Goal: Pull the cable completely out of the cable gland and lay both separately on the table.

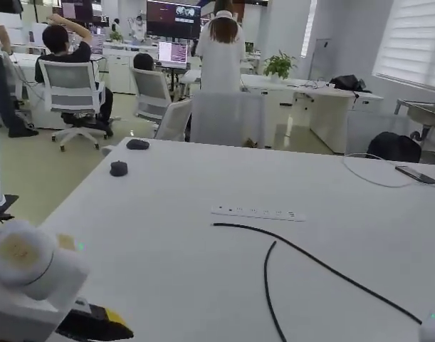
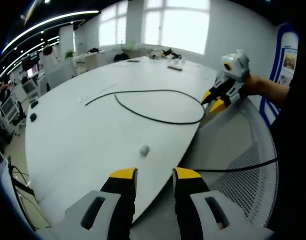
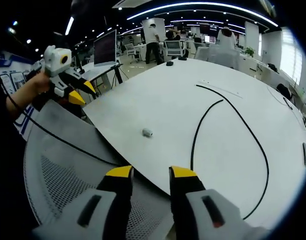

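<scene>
**Gland ahead of the left tool, apart from the cable**

My left tool and right tool hang just off the desk edge, jaws apart and empty. The gland lies near that edge, straight ahead of the left tool, which I judge to be the nearer one. The cable loops farther in, not touching the gland.

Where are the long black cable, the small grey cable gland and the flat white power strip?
long black cable (image 1: 324, 267): head view, middle of its long straight run.
small grey cable gland (image 3: 147, 132): right gripper view, middle of its body.
flat white power strip (image 1: 258, 212): head view, centre of its top face.
</scene>
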A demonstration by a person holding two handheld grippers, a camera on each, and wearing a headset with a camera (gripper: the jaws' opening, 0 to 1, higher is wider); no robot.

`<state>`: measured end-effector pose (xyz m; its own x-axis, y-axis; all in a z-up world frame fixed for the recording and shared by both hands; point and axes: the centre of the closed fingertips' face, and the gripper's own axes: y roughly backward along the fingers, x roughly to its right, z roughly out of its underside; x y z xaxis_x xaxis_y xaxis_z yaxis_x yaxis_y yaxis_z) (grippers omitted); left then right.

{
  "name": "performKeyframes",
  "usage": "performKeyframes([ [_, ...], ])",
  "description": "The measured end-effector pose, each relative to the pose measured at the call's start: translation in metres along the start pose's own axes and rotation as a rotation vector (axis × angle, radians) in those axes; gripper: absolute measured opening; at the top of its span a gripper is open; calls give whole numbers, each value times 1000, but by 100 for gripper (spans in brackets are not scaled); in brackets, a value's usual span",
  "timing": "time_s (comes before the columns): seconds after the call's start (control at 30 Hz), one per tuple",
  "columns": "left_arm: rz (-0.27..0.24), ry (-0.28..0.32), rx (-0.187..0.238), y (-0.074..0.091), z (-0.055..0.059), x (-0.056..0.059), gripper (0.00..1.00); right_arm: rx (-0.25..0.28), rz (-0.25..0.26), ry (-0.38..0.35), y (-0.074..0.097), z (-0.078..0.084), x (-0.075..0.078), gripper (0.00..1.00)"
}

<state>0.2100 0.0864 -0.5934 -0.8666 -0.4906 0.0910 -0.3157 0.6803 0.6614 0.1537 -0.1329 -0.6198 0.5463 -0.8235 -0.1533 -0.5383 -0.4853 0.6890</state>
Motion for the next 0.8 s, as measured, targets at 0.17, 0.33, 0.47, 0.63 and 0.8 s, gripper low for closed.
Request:
performKeyframes([
  [0.17,-84,123,78,7,5,-11,30,9,3,-27,1,1,-1,30],
  [0.33,-157,165,71,7,20,-23,29,18,34,-58,-3,1,3,32],
  [0.47,-222,135,33,8,33,-33,29,9,57,-74,-5,7,9,32],
  [0.63,-241,178,25,7,49,-37,29,-8,56,-88,-7,18,8,33],
  [0.8,-241,201,31,6,53,-37,28,-24,49,-88,-11,22,4,33],
])
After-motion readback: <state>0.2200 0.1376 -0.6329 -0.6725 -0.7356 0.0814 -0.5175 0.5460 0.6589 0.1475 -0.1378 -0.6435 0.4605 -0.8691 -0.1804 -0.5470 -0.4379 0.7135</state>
